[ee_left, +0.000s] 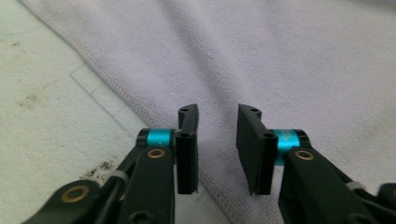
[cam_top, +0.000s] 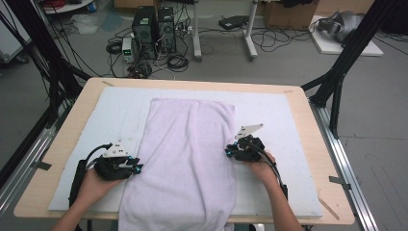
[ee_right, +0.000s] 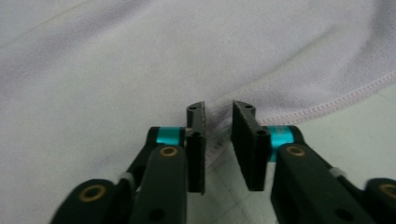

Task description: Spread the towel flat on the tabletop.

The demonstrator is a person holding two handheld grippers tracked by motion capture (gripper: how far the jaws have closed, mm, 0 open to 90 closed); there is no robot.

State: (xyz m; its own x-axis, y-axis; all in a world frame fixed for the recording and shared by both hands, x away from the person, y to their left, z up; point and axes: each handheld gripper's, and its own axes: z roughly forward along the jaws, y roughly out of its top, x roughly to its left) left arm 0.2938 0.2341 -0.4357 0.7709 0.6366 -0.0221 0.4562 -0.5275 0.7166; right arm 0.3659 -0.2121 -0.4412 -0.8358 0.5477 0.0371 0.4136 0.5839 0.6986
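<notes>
Two grippers at work on one pale lilac towel (cam_top: 185, 159), which lies lengthwise down the middle of a white foam mat (cam_top: 274, 115) on a wooden table (cam_top: 315, 130). Its near end hangs over the table's near edge. Nothing else sits on the mat, so nothing blocks either hand. Off the table, on the floor at the far side, there are two black computer towers (cam_top: 155, 26), a tangle of cables (cam_top: 175, 60) and the legs of a white stand (cam_top: 223, 38). Black frame struts (cam_top: 346, 57) rise at the far left and far right.

Left gripper (cam_top: 136, 168) sits at the towel's left edge on the near half, jaws apart with the hem just under them, nothing pinched between them as far as the left gripper view shows (ee_left: 217, 140). Right gripper (cam_top: 230, 152) sits at the towel's right edge, about mid-length, jaws also apart, straddling the stitched hem (ee_right: 218, 140).

Towel looks like soft terry, mostly flat, with a few long shallow wrinkles running lengthwise and a stitched border along the sides. The mat near the left gripper has some brown specks on it.
</notes>
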